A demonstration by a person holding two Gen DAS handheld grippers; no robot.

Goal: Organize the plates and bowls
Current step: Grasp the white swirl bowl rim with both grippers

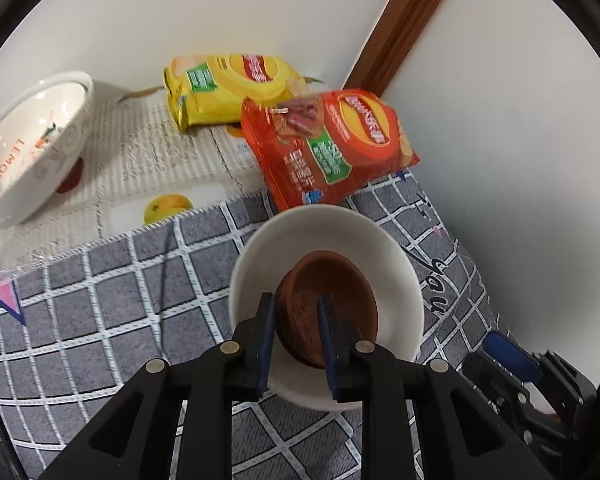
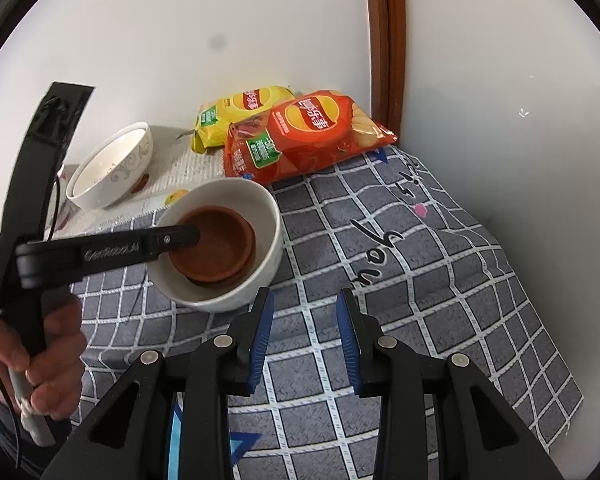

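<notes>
Although parted only a little, sits astride the near rim of the brown saucers (image 1: 340, 292) with the left tool (image 1: 298, 320): one pad outside the stack, the other inside, neither seen pressing, so judged loose rather than pinching. Saucers nested one in the other, lying flat in the bottom of the white bowl (image 1: 400, 280), itself upright on the grey checked cloth (image 1: 100, 280) over the counter. Directly under the left tool, then, and slightly ahead of it along the fingers; no long axis to speak of, being round.

Right tool (image 2: 304, 320) spread wide and empty, hovering over the cloth just beside the white bowl's near wall, with the bowl ahead and to its left. Nearer to the saucers: left. Better placed for the bowl's wall: right.

Patterned LEMON bowl (image 1: 32, 152) well apart at far left, tilted on the pale mat, likely next for stacking. Chip bags (image 1: 324, 148) behind, just beyond the white bowl's far rim.
</notes>
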